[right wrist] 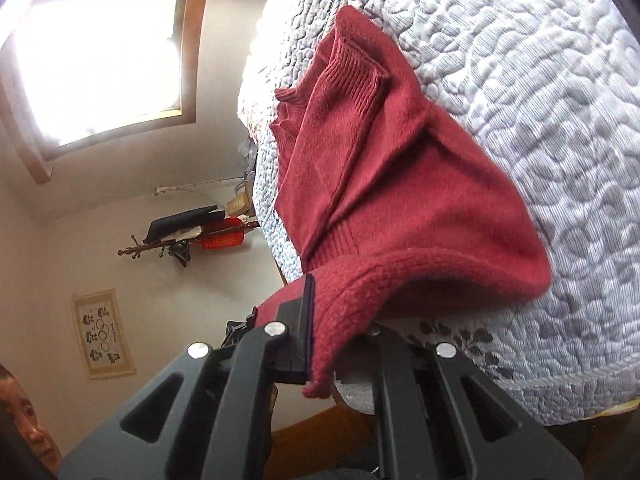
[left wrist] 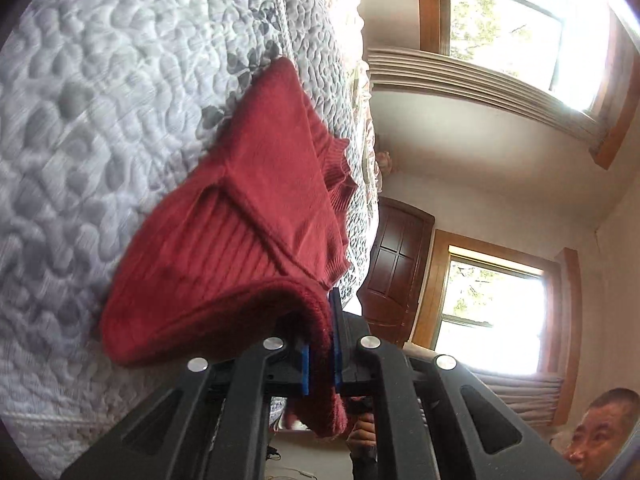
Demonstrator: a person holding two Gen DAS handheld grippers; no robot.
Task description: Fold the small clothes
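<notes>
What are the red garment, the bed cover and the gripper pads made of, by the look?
Red sweater: soft knit, likely wool or acrylic; ribbed cuffs, fuzzy nap.
Bed cover: quilted woven fabric, matte; puffy stitched pattern.
Left gripper pads: blue, smooth, probably rubber or foam.
Right gripper: shut on the sweater too.

Your left gripper (left wrist: 321, 354) pinches the hem of the red sweater (left wrist: 248, 216) between its blue pads (left wrist: 335, 344) (edge lifted), the rest draped across the quilted bedspread (left wrist: 100, 120).

Daylight is blowing out the windows (left wrist: 516, 36) in both views; fisheye curvature is bending the edges, and slight blur is softening the quilt (left wrist: 80, 140).
</notes>
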